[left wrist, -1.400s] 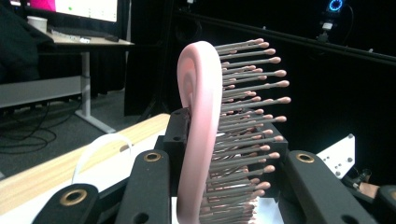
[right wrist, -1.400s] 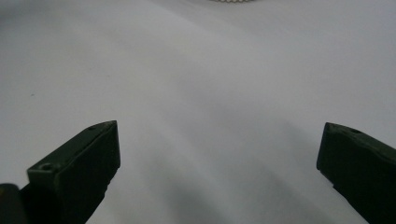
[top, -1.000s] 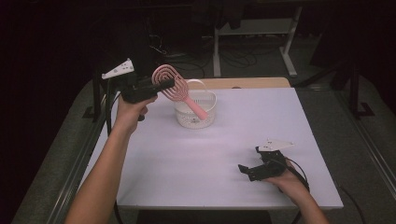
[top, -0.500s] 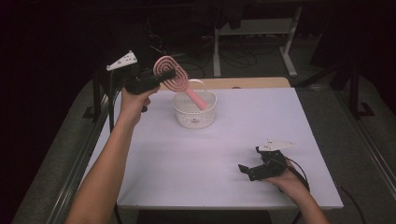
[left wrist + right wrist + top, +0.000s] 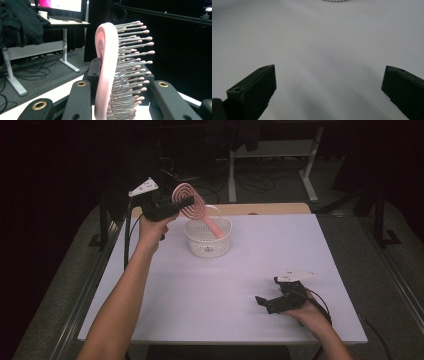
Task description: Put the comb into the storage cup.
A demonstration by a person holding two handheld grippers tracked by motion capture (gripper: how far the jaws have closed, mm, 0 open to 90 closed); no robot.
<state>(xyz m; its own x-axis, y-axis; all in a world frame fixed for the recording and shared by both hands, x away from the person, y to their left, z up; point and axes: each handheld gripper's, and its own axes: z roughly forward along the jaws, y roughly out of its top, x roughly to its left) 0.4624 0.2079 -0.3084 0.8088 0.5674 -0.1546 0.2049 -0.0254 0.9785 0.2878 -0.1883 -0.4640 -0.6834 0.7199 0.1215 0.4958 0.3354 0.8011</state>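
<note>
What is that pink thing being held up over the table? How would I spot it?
Find the white table, then the small white basket near its far edge. Slanting out of that basket is a pink hairbrush, its round bristled head clamped in the left gripper; it is the table's one coloured item.

The table carried a white cover, with a bare wooden strip along its far edge. A white basket stood directly on it, just beside and below the left gripper and well apart from the right gripper, which rested low on the near-right part.
</note>
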